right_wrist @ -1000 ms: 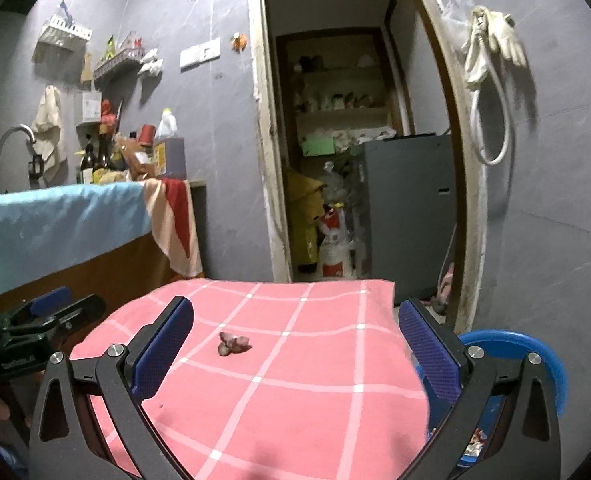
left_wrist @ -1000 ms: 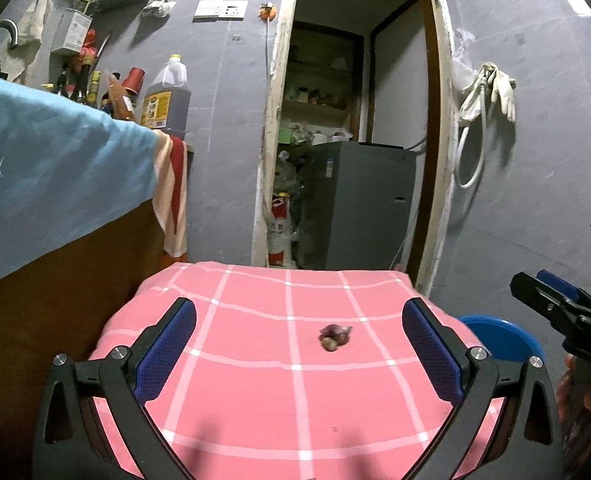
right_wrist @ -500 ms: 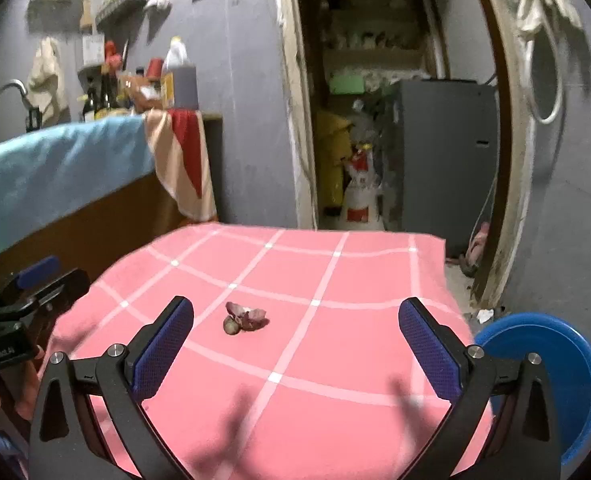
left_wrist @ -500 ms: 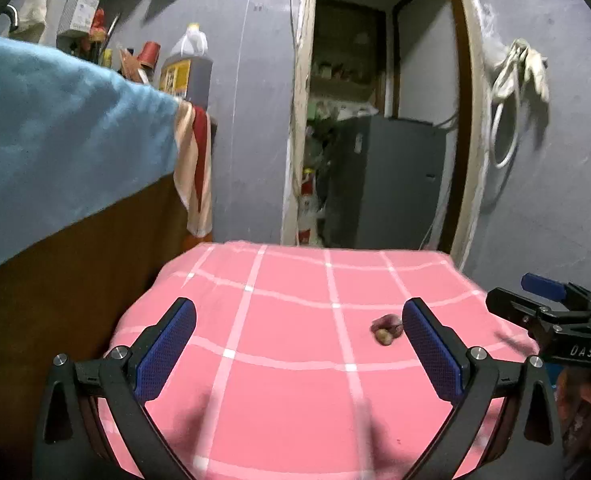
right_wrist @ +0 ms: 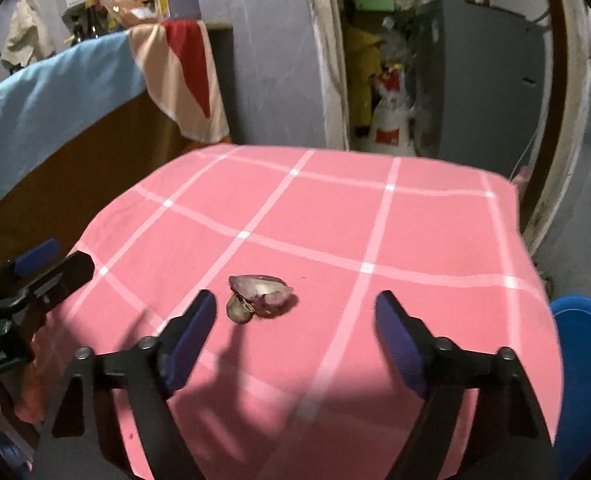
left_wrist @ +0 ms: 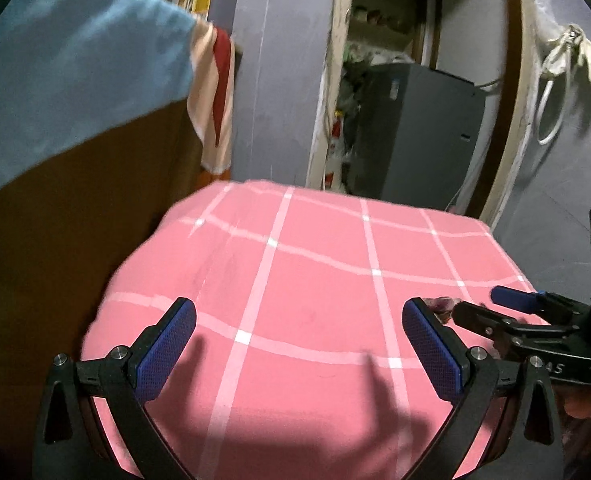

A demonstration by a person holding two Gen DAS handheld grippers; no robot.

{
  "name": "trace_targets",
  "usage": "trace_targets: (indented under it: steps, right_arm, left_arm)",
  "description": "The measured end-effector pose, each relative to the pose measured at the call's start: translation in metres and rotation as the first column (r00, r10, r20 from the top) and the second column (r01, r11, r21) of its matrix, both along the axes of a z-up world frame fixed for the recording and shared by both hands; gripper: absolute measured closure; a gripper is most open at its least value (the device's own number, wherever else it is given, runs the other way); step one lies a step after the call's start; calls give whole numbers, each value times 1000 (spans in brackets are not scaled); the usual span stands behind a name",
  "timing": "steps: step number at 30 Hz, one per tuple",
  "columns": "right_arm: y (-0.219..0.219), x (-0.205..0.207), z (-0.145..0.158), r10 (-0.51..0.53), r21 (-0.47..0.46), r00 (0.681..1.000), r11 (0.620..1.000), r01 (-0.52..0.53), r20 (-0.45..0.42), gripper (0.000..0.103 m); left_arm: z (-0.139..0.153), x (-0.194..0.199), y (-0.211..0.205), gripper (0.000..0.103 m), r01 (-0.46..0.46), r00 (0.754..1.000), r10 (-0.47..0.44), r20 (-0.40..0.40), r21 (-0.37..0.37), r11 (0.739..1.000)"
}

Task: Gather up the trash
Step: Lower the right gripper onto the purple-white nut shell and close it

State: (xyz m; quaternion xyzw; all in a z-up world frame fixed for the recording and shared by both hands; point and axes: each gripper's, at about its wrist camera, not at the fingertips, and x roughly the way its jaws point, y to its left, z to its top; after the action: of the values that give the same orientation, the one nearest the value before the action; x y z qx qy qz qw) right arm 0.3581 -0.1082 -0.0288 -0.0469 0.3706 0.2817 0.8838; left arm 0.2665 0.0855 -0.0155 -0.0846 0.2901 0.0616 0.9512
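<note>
On the pink checked tablecloth (right_wrist: 415,216) lies the trash — a small heap of purplish onion or garlic peel (right_wrist: 260,295), near the middle of the cloth. A second ago it sat small and far off in the right wrist view; now it fills the space just ahead of the right gripper (right_wrist: 295,332), slightly toward its left finger. That gripper has swung in low, and its jaws, fully spread a moment back, are closing, with the peel just ahead of the tips and the pads not yet touching it. By my reading the pick-up is just beginning, nothing collected so far.

The right gripper tilts steeply down at the cloth. The left gripper (left_wrist: 295,344) has also drifted closer and lower over the table, angled downward, jaws wide apart and empty; in its view the peel (left_wrist: 441,307) peeps out beside its right finger, with the other tool's tips next to it. A blue bin (right_wrist: 587,364) waits beyond the table's right edge — likely where the peel should go.
</note>
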Motion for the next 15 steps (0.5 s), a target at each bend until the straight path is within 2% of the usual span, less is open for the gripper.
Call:
trace_targets:
  steps: [2, 4, 8, 12, 15]
  right_arm:
    - [5, 8, -5, 9, 1, 999, 1000, -9, -32, 33]
    - [10, 14, -8, 20, 3, 998, 1000, -20, -63, 44]
    - [16, 21, -10, 47, 28, 993, 999, -45, -106, 50]
    - [18, 24, -9, 70, 56, 988, 996, -63, -137, 68]
    - [18, 26, -10, 79, 83, 985, 994, -67, -156, 69]
  left_arm:
    - [-2, 5, 3, 2, -3, 1000, 2, -25, -15, 1000]
    - [-4, 9, 5, 2, -6, 999, 5, -43, -28, 1000]
    - [-6, 13, 5, 2, 5, 998, -9, -68, -53, 999]
    - [-7, 17, 2, 2, 35, 996, -40, -84, -53, 998]
    - [-8, 19, -1, 2, 56, 994, -60, -93, -50, 997]
